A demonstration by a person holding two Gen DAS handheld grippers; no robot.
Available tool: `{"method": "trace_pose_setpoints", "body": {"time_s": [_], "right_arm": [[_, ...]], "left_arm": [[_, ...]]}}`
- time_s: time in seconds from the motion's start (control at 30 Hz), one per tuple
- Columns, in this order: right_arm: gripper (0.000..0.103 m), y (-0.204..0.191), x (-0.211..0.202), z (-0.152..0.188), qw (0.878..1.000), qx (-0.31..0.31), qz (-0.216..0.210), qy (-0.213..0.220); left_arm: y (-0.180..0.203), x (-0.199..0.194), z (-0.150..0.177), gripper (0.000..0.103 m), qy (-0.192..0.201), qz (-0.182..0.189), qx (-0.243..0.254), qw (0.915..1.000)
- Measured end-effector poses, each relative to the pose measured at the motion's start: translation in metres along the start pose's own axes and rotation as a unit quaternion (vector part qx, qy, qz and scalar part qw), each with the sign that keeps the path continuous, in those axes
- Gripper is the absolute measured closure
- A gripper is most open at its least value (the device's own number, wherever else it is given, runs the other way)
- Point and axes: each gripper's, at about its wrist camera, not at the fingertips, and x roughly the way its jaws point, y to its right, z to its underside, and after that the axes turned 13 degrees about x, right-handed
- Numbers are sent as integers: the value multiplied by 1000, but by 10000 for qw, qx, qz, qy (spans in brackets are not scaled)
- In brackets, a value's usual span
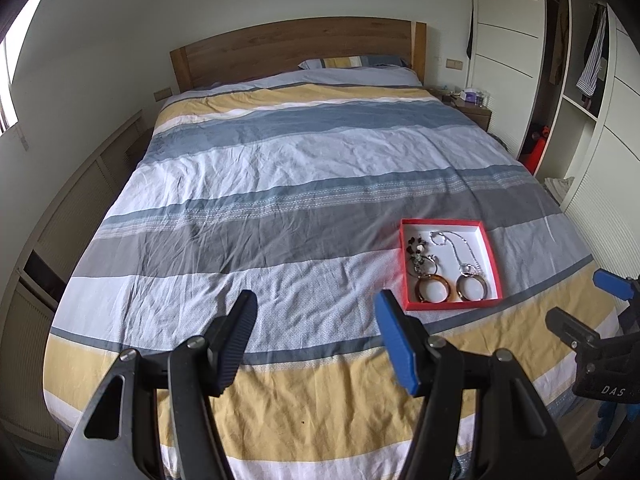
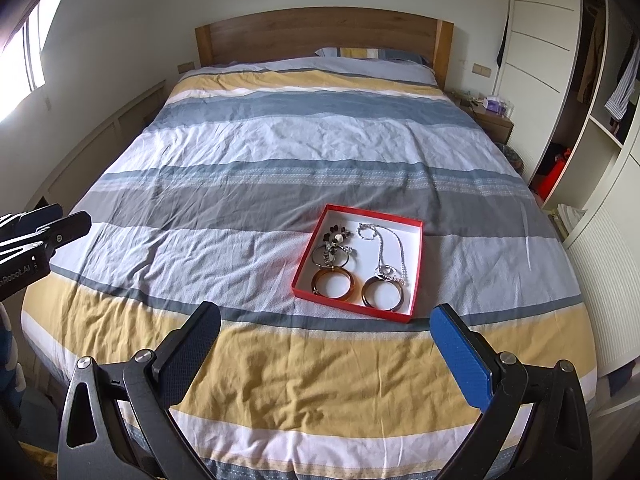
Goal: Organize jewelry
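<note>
We hold both claws, left gripper and right gripper, apart and empty near the bed's foot edge; stiff bangles in the red box invite rim grips, the chain slips.

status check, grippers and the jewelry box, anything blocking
Left gripper open, empty. Right gripper open, empty, short of the red box. Bangles, silver chain inside it, on the bed. Nothing in the way.

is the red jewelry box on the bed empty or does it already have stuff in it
Not empty. The red box lies open, without a lid, holding two brown bangles, a silver chain necklace and a dark beaded piece.
</note>
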Motion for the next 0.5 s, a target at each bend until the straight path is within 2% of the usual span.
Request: {"method": "trace_pose_setpoints", "body": {"time_s": [0.5], "right_arm": [[0,-10,8,7,9998,-48,-3,-186]], "left_arm": [[-5,12,13,44,-192,70,30,9998]]}}
